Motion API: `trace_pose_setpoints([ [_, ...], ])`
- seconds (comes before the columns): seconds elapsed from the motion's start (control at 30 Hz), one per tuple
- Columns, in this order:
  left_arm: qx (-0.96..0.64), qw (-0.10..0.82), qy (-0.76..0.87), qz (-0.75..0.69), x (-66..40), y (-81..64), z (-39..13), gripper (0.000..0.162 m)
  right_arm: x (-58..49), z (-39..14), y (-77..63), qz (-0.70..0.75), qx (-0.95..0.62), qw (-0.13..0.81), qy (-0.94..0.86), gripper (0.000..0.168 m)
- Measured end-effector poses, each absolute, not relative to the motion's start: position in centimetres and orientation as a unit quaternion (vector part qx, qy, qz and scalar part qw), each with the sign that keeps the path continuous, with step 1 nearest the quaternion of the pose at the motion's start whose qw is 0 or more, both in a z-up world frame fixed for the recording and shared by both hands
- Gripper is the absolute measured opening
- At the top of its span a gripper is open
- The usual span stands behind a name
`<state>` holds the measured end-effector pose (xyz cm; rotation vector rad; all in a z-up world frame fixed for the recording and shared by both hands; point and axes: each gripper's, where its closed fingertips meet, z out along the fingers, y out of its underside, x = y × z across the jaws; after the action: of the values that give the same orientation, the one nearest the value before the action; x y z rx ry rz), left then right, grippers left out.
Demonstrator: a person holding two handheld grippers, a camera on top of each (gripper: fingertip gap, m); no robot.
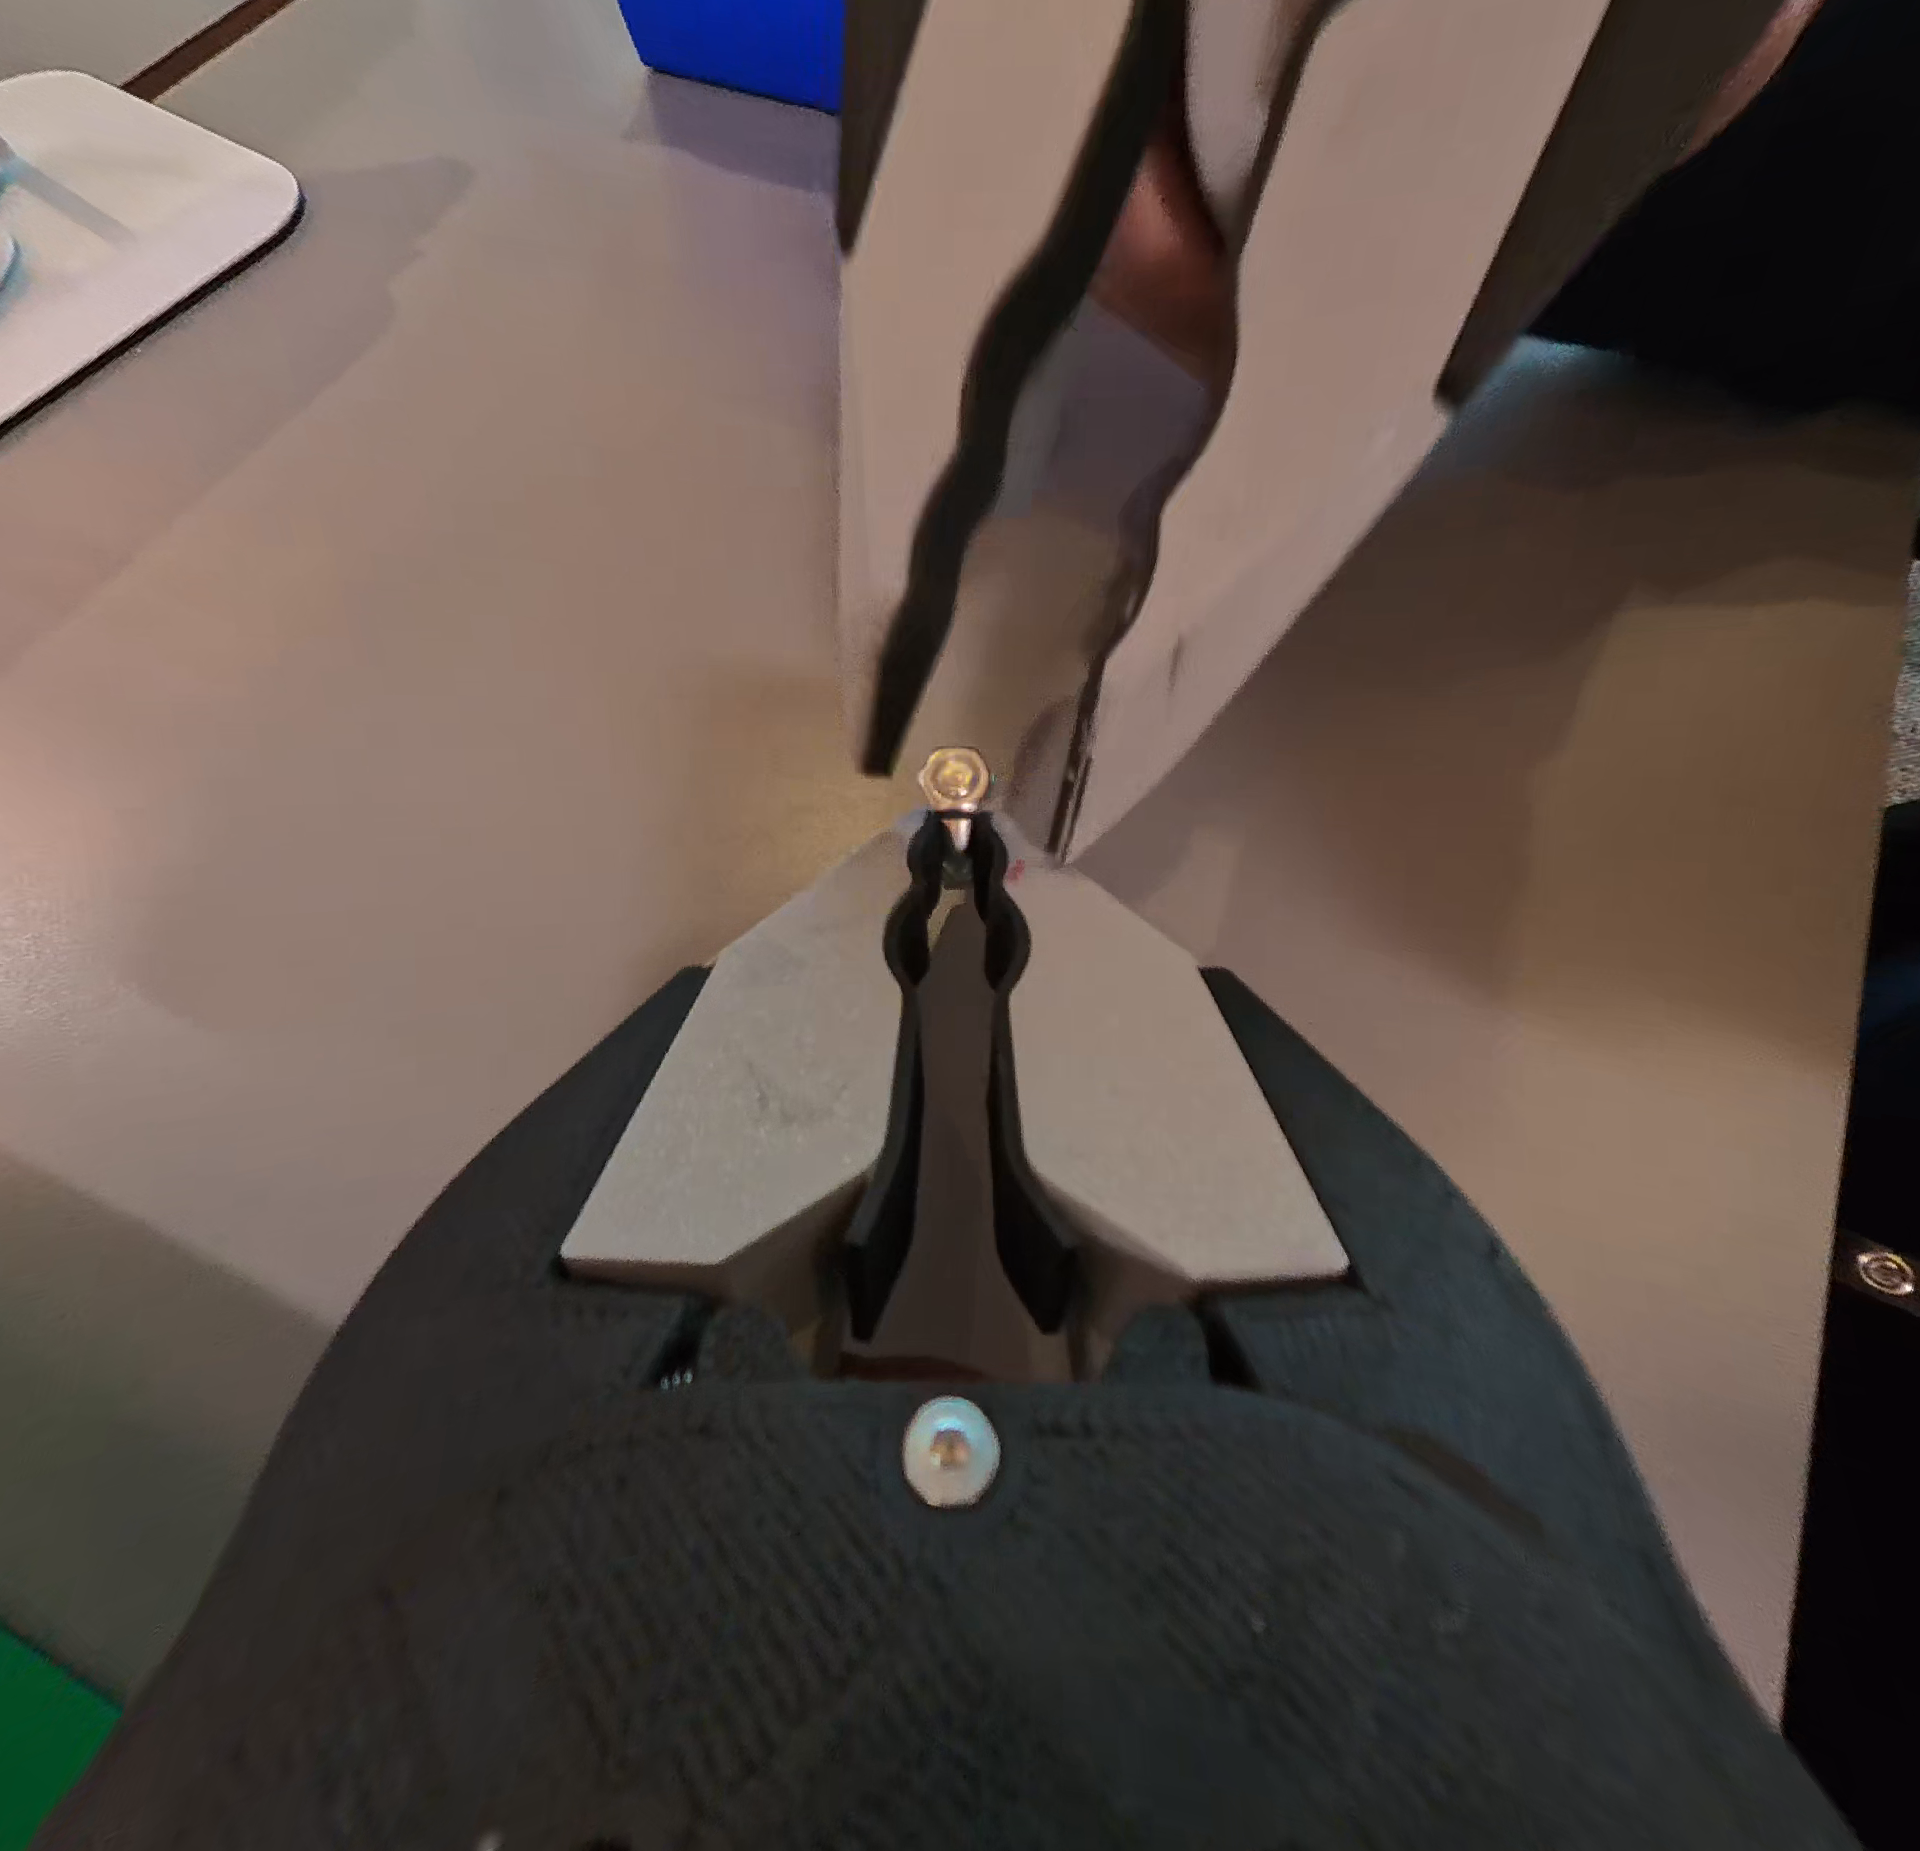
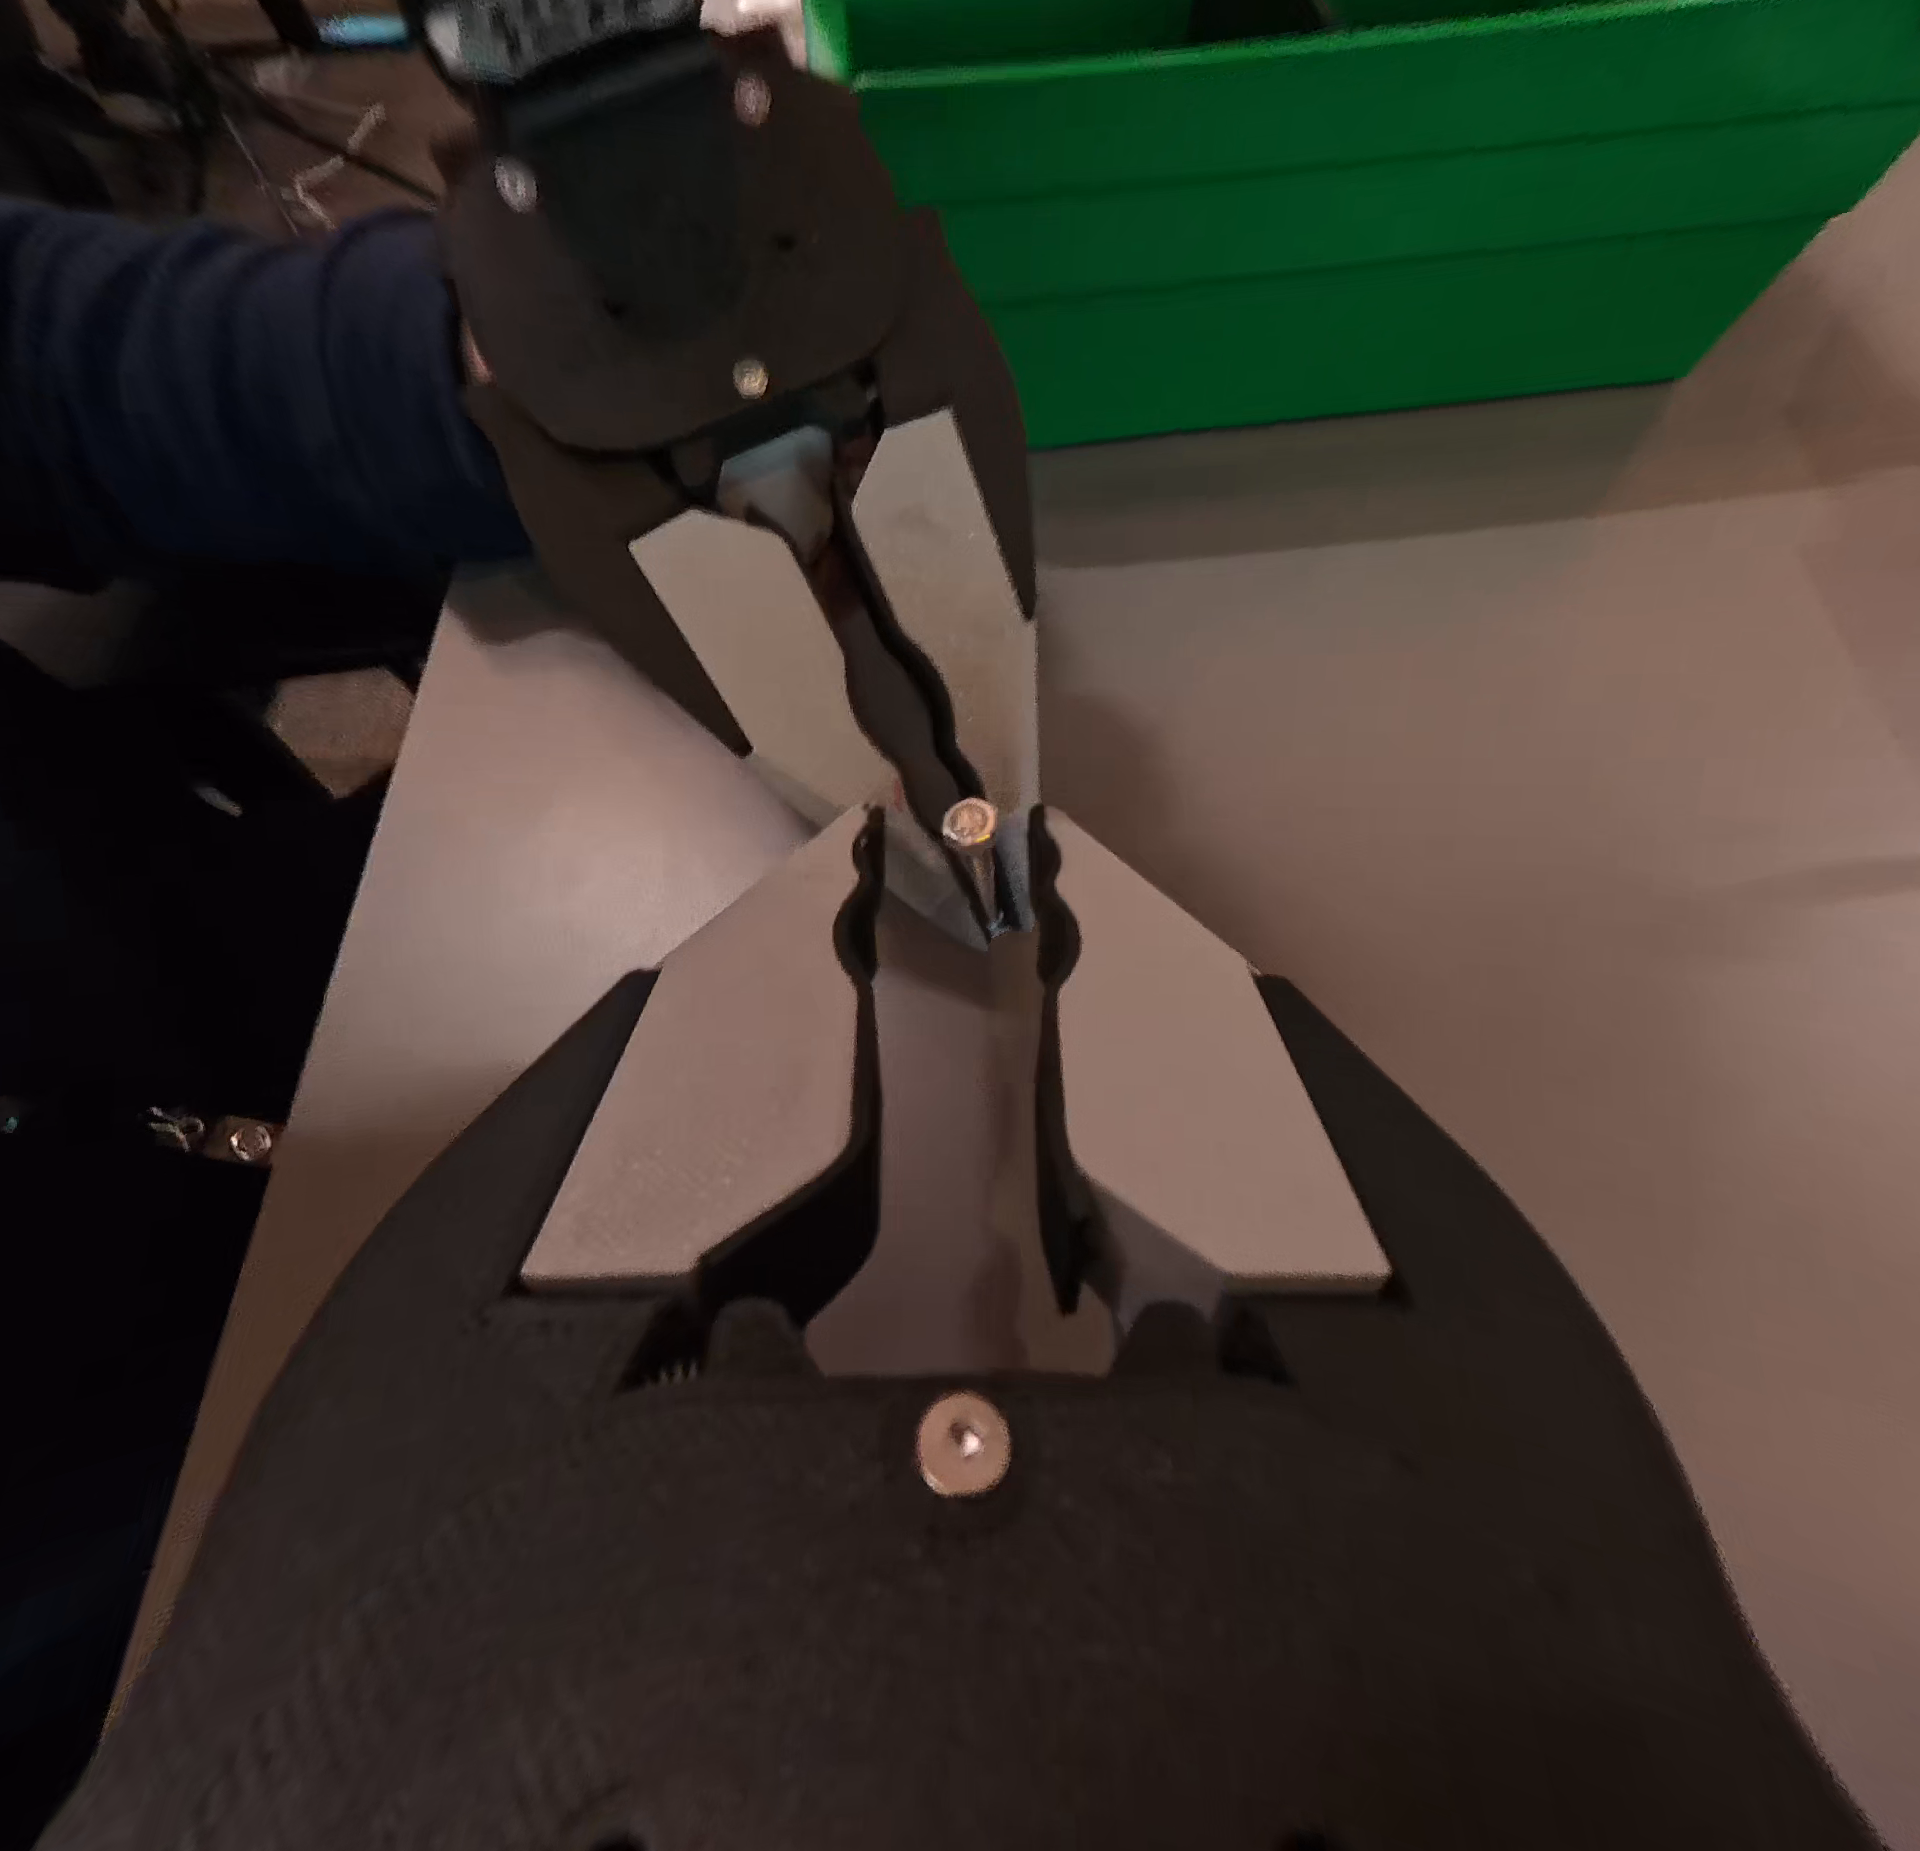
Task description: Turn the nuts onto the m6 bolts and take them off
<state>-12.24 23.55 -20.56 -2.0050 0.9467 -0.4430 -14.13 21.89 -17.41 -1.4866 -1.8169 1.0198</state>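
Note:
My left gripper (image 1: pixel 956 851) is shut on the shank of a small metal bolt (image 1: pixel 954 778) and holds it above the table, with the hex end sticking out past the fingertips. I cannot tell whether that hex end is the head or a nut. My right gripper (image 2: pixel 954 827) is open, with one fingertip on each side of the hex end (image 2: pixel 968 822), not clamped on it. In the left wrist view the right gripper (image 1: pixel 977 804) reaches in from above. In the right wrist view the left gripper (image 2: pixel 951 793) comes in from the upper left.
A green bin (image 2: pixel 1351 243) stands at the back of the beige table (image 2: pixel 1507 762). A blue box (image 1: pixel 727 4) and a pale rounded pad (image 1: pixel 135 232) lie beyond the left gripper. A dark-sleeved arm (image 2: pixel 208 399) holds the left gripper. The table edge (image 1: pixel 1860 1074) runs close on the right. Only a small space, under 4 cm, lies between the two pairs of fingers.

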Motion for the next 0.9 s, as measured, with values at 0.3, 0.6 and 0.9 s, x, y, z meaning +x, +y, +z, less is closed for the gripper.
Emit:
trace_pose_setpoints([
  [0.3,-0.801,0.431,0.376,-0.173,-12.3,23.7,-20.5,0.003,-14.3,-17.3,22.4,0.384,-0.561,0.304,-0.668,0.007],
  [0.6,-0.806,0.437,0.356,-0.181,-12.4,24.0,-20.2,0.026,-13.9,-15.7,23.0,0.433,-0.571,0.309,-0.625,0.007],
  [0.9,-0.793,0.448,0.365,-0.192,-11.8,23.7,-19.7,0.017,-14.1,-14.9,22.5,0.455,-0.563,0.310,-0.616,0.007],
])
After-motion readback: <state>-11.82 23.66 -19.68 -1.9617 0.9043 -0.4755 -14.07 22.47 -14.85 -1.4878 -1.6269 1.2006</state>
